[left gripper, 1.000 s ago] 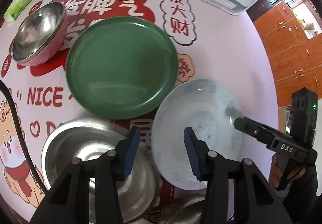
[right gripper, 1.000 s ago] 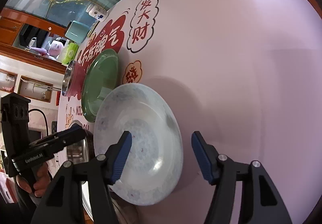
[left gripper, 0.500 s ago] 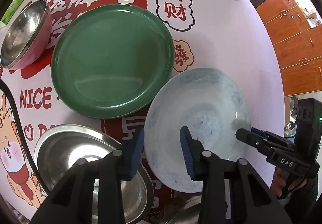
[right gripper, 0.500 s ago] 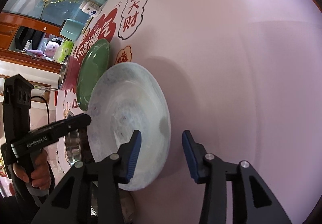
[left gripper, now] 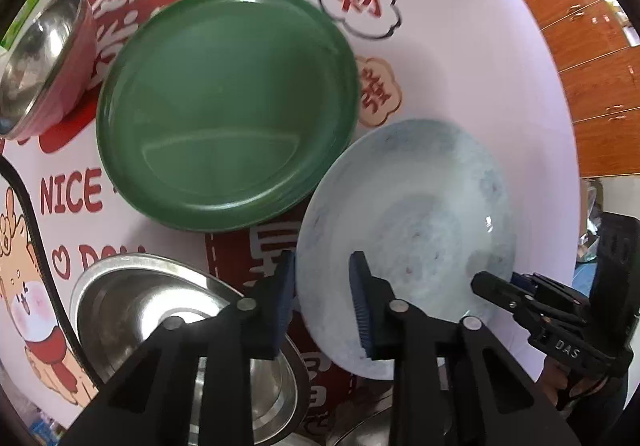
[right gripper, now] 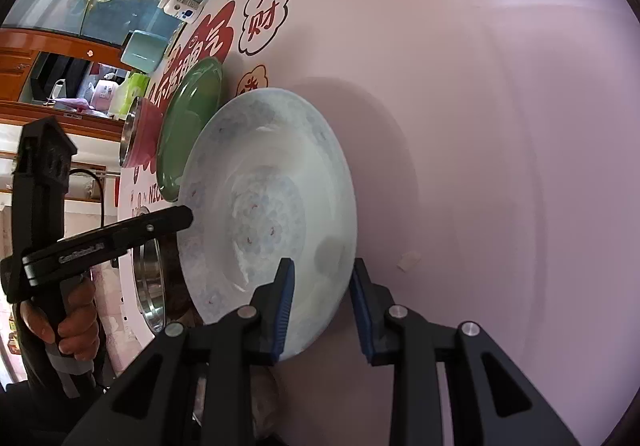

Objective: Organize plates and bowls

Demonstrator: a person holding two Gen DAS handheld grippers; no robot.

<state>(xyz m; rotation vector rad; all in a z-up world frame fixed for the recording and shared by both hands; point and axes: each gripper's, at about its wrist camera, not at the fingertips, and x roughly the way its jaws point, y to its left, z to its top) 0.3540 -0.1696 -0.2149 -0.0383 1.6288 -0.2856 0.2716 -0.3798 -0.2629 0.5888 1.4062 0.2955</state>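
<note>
so this looks like the pick-up step: both grippers are on the pale blue speckled ceramic plate (left gripper: 404, 230), one at each edge. The left gripper (left gripper: 322, 298) has its ribbed blue pads straddling the near rim, jaws just been closing, still a gap, so not clamped yet. Same for the right gripper (right gripper: 320, 302), rim sitting between its fingers. Next I'd guess both need to pinch firm, then lift level, glazed rims are slippery. Beyond the left fingers sits the glossy round dark green plate (left gripper: 224, 105), and just left of them the shiny steel bowl (left gripper: 160, 322)
</note>
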